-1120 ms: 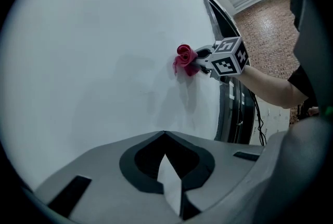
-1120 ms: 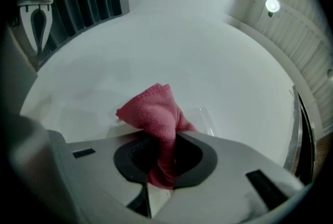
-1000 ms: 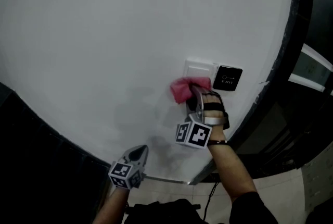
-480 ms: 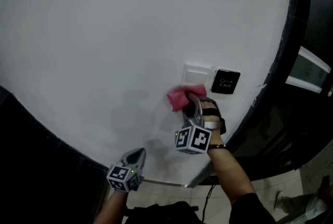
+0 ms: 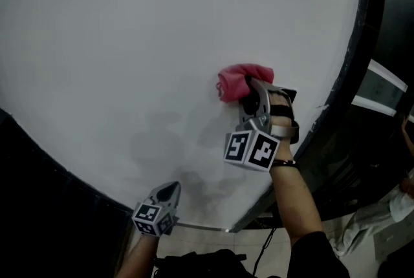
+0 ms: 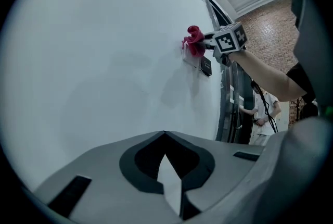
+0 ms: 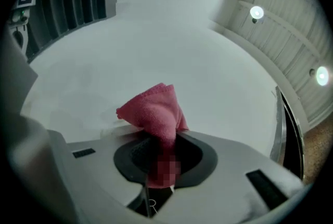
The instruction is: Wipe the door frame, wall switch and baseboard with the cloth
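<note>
Pink cloth [image 5: 242, 79] sits clamped in the right gripper's [image 5: 248, 92] jaws, pressed to the white wall [image 5: 162, 44] over the wall switch [image 6: 189, 59], near the dark door frame [image 5: 362, 44]. Left gripper [image 5: 169, 191] hangs low, jaws together, empty.

Head view looks down the wall [image 5: 129, 44]; all views share the cloth [image 5: 240, 79].

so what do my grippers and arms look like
The left gripper and right gripper are both grey, with pointed tongs and a dark recess behind them. Each carries a white cube with black square markers. Black straps cross the right hand. The right sleeve is dark.
</note>
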The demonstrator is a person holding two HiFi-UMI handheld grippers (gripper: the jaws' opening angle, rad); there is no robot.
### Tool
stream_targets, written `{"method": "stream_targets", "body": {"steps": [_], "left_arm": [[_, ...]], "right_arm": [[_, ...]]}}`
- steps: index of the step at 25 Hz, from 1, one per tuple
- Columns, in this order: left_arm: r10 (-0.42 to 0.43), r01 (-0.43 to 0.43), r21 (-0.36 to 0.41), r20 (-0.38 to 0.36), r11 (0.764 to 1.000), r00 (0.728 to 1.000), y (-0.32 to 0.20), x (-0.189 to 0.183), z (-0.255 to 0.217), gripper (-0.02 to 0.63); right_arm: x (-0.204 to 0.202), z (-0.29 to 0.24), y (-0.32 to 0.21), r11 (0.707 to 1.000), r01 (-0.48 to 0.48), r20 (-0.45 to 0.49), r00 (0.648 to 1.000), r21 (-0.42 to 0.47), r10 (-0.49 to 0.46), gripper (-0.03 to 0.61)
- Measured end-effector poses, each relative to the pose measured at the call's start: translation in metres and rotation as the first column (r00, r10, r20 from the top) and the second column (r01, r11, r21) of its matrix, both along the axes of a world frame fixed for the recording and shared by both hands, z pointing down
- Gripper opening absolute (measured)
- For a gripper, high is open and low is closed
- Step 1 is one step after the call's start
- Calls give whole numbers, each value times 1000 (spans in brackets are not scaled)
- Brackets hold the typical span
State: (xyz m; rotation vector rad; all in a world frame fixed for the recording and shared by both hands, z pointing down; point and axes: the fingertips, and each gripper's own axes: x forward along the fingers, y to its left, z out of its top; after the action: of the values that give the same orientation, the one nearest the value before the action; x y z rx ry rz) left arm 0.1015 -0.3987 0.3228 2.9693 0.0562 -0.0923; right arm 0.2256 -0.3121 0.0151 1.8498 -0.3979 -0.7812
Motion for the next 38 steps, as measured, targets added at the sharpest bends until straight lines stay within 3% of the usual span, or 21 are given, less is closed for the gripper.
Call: {"method": "stream_targets", "body": {"steps": [10,30,38], "left_arm": [[15,-15,7,-1,1000,1000,4,2,-1,-9],[9,-10,32,24,999,1000,8,2,1,-9],[30,-30,28,15,999,999,19,9,1,-9]], "right_arm": [[10,39,-4,999,-41,37,998,-33,42,61],[15,92,-7,997,12,132,991,-81,-2,61],[17,109,-3,990,58,218,976,-125,-30,61]]}}
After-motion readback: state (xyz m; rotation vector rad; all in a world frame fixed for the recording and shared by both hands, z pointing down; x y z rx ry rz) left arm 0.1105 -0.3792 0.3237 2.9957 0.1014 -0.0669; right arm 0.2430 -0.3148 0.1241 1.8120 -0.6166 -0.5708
